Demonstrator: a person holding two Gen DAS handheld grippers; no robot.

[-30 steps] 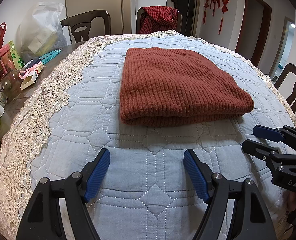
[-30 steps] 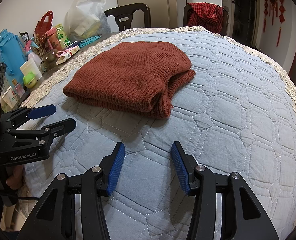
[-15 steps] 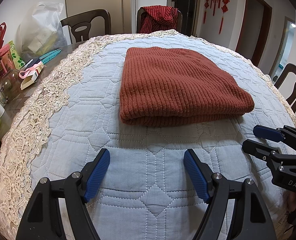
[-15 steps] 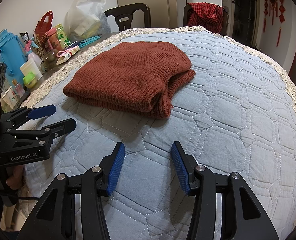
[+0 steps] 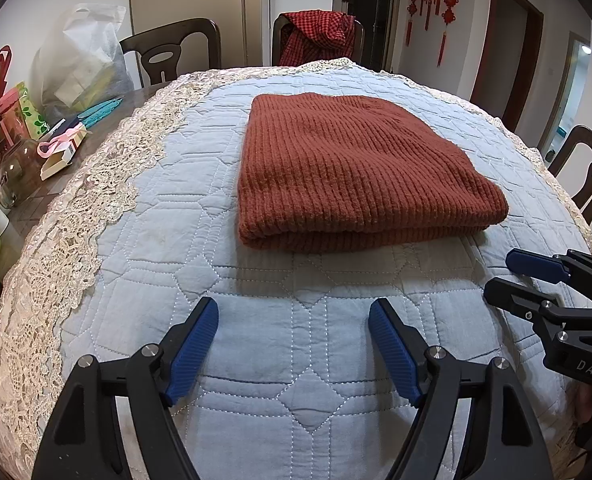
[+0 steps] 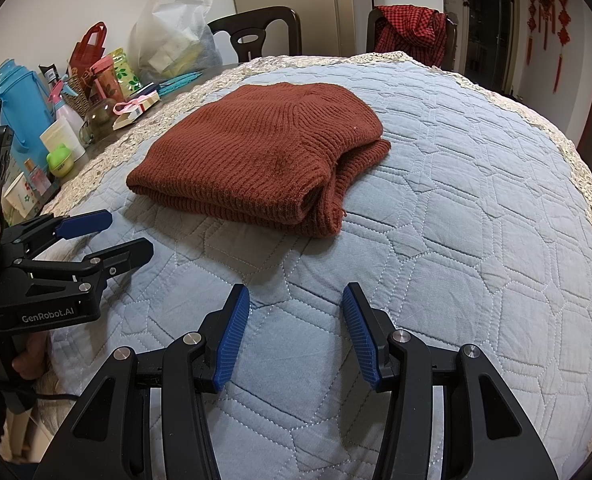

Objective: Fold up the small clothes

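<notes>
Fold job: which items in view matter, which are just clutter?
Job:
folded rust-red ribbed knit sweater
quilted light-blue table cover
left gripper, open
right gripper, open

Clutter:
white plastic bag
blue plastic thermos jug
red checked cloth on chair
glass jar

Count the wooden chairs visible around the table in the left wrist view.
3: one behind the plastic bag, one draped with a red checked garment, one at the right edge. Others may be hidden.

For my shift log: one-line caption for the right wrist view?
Folded rust knit sweater on the quilted blue cover; right gripper and left gripper open, apart from it.
</notes>
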